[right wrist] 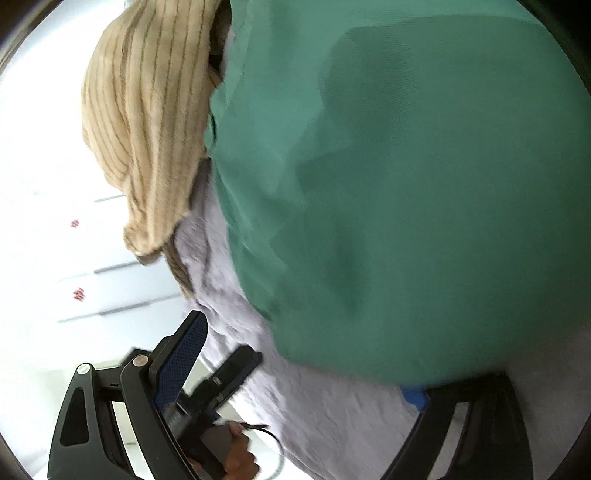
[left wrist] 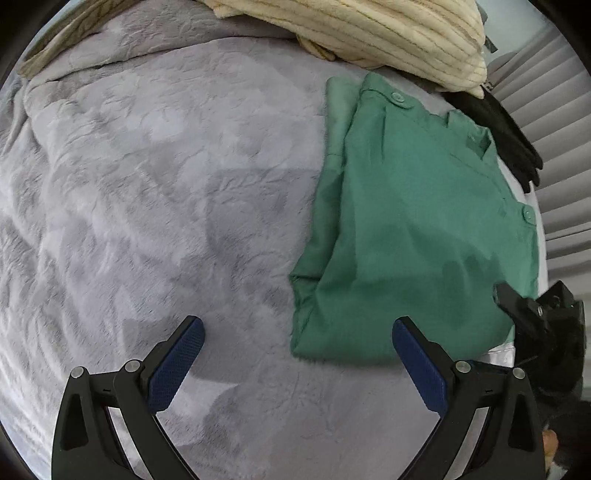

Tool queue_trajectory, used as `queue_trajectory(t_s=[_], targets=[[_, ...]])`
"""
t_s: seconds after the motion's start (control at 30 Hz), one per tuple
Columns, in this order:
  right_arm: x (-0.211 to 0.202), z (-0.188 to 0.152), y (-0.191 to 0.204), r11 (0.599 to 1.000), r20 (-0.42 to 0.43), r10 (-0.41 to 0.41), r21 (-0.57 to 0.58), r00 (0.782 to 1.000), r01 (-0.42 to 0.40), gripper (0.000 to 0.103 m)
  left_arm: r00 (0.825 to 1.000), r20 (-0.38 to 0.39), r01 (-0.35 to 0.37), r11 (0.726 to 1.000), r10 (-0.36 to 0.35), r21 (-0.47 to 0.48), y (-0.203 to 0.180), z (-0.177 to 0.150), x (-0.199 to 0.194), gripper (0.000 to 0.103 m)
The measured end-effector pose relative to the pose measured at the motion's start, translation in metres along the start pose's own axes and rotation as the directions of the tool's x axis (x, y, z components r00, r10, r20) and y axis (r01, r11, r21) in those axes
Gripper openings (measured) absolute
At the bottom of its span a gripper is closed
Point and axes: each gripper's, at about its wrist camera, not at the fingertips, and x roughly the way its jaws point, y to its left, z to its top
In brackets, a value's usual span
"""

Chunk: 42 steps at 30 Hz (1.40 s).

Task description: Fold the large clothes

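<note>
A folded green shirt (left wrist: 413, 236) lies flat on a bed covered by a grey blanket (left wrist: 147, 184), toward the blanket's right edge. Its collar and two buttons face up. Beyond the shirt, at the far side of the blanket, sits a cream ribbed throw (left wrist: 388, 33), with a black glove (left wrist: 509, 136) just beside the shirt's collar.

The left hand-held gripper (left wrist: 297, 354) hovers over the blanket near the shirt's near-left corner, jaws spread wide and grasping nothing.

The right hand-held gripper (right wrist: 306, 365) is at the shirt's right edge, jaws apart. Its one blue pad (right wrist: 413, 397) goes under the green cloth; the other stands clear of it. In the right wrist view the picture is blurred.
</note>
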Motion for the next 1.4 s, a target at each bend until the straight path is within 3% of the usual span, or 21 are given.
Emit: queue_trajectory(t_s=[0.17,0.23,0.3,0.33,0.37,0.4,0.47,0.53,0.63,0.73,0.83,0.87,0.9,1.03,1.1,1.13,1.2,1.23,1.3,1.4], targets=[[0.006,0.006,-0.004,0.99,0.031,0.098,0.098,0.995,-0.101,0.093,0.998,0.008,0.064,0.998,-0.063,-0.029,-0.004,0.002,0.0,0.102],[0.005,0.007,-0.006,0.988,0.027,0.085,0.125,0.996,-0.088,0.077,0.996,0.02,0.084,0.995,-0.082,-0.06,0.0,0.004,-0.003,0.102],[0.004,0.007,-0.009,0.988,0.007,0.061,0.141,0.998,-0.062,0.042,0.99,0.021,0.143,0.984,-0.142,-0.102,0.004,0.011,-0.001,0.102],[0.004,0.008,-0.01,0.988,0.004,0.056,0.143,0.998,-0.056,0.034,0.984,0.015,0.178,0.977,-0.177,-0.121,0.007,0.014,0.0,0.102],[0.004,0.008,-0.01,0.989,0.005,0.051,0.139,0.999,-0.051,0.02,0.98,0.009,0.2,0.971,-0.2,-0.133,0.008,0.018,0.003,0.102],[0.003,0.009,-0.01,0.99,0.007,0.04,0.133,0.999,-0.04,0.012,0.974,-0.002,0.223,0.964,-0.226,-0.147,0.009,0.022,0.007,0.102],[0.001,0.012,-0.006,0.99,0.012,0.078,0.114,0.997,-0.079,0.011,0.969,-0.006,0.244,0.954,-0.249,-0.175,0.009,0.03,0.014,0.102],[-0.008,0.016,0.006,0.987,0.024,0.145,0.067,0.989,-0.146,0.011,0.948,-0.008,0.311,0.93,-0.319,-0.193,0.007,0.038,0.019,0.102],[-0.021,0.021,0.025,0.984,0.03,0.179,-0.004,0.983,-0.179,0.011,0.886,-0.036,0.444,0.868,-0.462,-0.221,-0.003,0.054,0.036,0.102],[-0.027,0.025,0.035,0.981,0.022,0.191,-0.024,0.981,-0.191,0.011,0.852,-0.042,0.503,0.838,-0.522,-0.21,-0.017,0.07,0.046,0.102],[-0.028,0.025,0.038,0.983,-0.003,0.178,-0.04,0.984,-0.178,0.011,0.777,-0.059,0.607,0.77,-0.627,-0.197,-0.039,0.085,0.053,0.102],[-0.027,0.024,0.038,0.985,-0.015,0.168,-0.046,0.986,-0.168,0.011,0.765,-0.068,0.62,0.762,-0.64,-0.188,-0.046,0.088,0.054,0.102],[-0.023,0.022,0.038,0.987,-0.029,0.152,-0.054,0.988,-0.153,0.011,0.767,-0.081,0.617,0.767,-0.636,-0.174,-0.052,0.089,0.055,0.102],[-0.004,0.013,0.02,0.998,-0.131,0.014,-0.051,0.991,-0.021,0.011,0.845,-0.139,0.504,0.856,-0.517,-0.115,-0.072,0.092,0.072,0.101],[0.002,0.008,0.014,0.998,-0.18,-0.038,-0.053,0.983,0.028,0.015,0.87,-0.168,0.448,0.886,-0.463,-0.118,-0.07,0.088,0.083,0.092],[0.002,0.004,0.012,0.996,-0.212,-0.071,-0.069,0.975,0.058,0.015,0.88,-0.176,0.427,0.897,-0.442,-0.117,-0.068,0.086,0.086,0.092],[-0.006,-0.002,0.014,0.987,-0.269,-0.126,-0.129,0.955,0.095,0.018,0.88,-0.173,0.428,0.896,-0.443,-0.116,-0.066,0.086,0.086,0.092],[-0.013,-0.004,0.016,0.98,-0.275,-0.152,-0.165,0.949,0.109,0.023,0.882,-0.176,0.424,0.899,-0.438,-0.112,-0.066,0.086,0.086,0.092],[-0.03,-0.005,0.022,0.965,-0.256,-0.194,-0.221,0.947,0.139,0.063,0.892,-0.188,0.402,0.911,-0.411,-0.09,-0.071,0.086,0.086,0.092],[-0.07,0.002,0.035,0.941,-0.164,-0.22,-0.295,0.962,0.165,0.066,0.909,-0.197,0.366,0.929,-0.368,-0.05,-0.079,0.084,0.084,0.092]])
